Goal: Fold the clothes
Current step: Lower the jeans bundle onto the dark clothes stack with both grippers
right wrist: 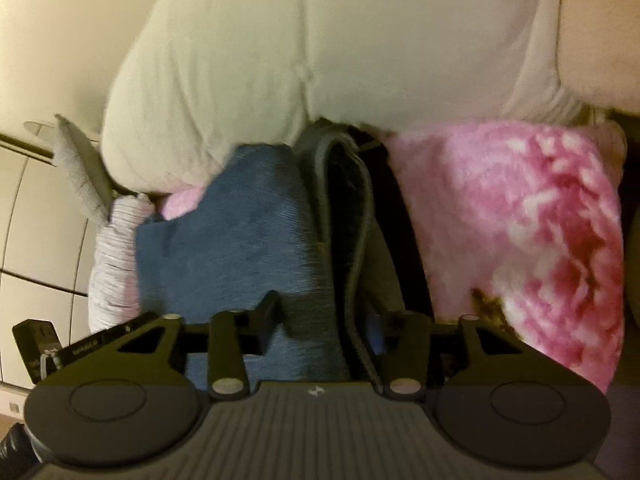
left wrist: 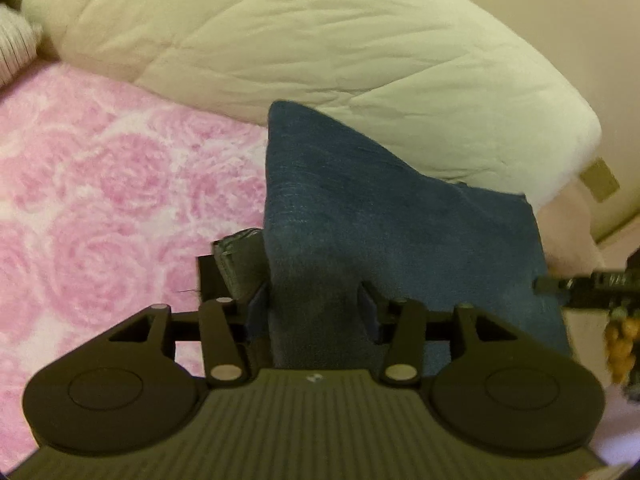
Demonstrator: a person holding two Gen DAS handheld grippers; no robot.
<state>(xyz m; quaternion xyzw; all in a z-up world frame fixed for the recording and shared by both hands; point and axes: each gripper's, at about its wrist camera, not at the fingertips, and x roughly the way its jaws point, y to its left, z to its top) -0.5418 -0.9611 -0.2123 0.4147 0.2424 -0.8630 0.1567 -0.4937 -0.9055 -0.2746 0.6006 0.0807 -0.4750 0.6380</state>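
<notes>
The blue garment (left wrist: 380,216) is seen at the centre of the left wrist view, rising from between the jaws of the left hand-held gripper (left wrist: 316,304) toward the upper middle of the frame. It is lifted over a bed covered with a pink rose-patterned blanket (left wrist: 100,184), and a pale quilted duvet (left wrist: 300,48) lies behind it. The jaws of this gripper are partly closed, and the cloth is bunched between them; it is judged to be pinched and held.

In the right wrist view the same blue garment (right wrist: 224,240) fills the centre left, with a dark stitched edge (right wrist: 352,240) running from bottom centre to upper middle. The right hand-held gripper (right wrist: 324,312) stands partly open with the cloth and that edge between its jaws; whether the pads press on it cannot be told.

The long axis of the garment runs away from both grippers, up the frame. The left hand-held gripper is judged to have the firmer hold, so the next fold would probably be led from that side.
</notes>
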